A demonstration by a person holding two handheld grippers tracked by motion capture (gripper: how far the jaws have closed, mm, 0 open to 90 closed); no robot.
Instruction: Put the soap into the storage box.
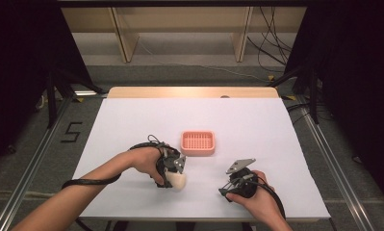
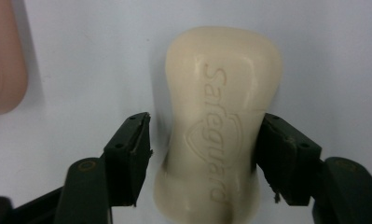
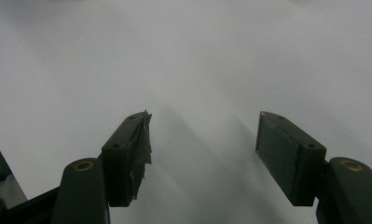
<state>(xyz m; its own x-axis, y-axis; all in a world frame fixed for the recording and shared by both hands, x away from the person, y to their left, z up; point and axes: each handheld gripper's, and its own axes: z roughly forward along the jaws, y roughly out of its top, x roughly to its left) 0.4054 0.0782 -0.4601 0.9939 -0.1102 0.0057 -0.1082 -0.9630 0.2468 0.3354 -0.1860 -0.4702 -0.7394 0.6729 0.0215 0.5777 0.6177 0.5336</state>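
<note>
I take the pink soap dish (image 1: 198, 143) as my landmark; it stands in the middle of the white table cover (image 1: 257, 125). The bar of soap (image 1: 177, 180) lies on the cover nearer to me than the dish and a little to its left, near it but not touching.

My left gripper (image 1: 174, 174) is down over the soap. In the left gripper view the cream bar (image 2: 221, 126) stands between my two jaws with its long side pointing away from me. The jaws are apart. The right one seems to touch the narrow waist of the bar, or almost; on the left side I see a thin gap with shadow. So the soap is bracketed but, I think, not yet clamped. I placed the jaws across the waist because the bar is thinnest there and its rounded ends would keep it from slipping out along the jaws. A corner of the dish (image 2: 4, 56) shows at the upper left of this view, so the way to it is short.

My right gripper (image 1: 233, 185) rests on the cover nearer to me than the dish and to its right, well apart from the soap. Its jaws are wide apart with nothing between them, above bare white cover (image 3: 197, 56). I keep it there, I judge, so that it does not disturb the left hand's work.
</note>
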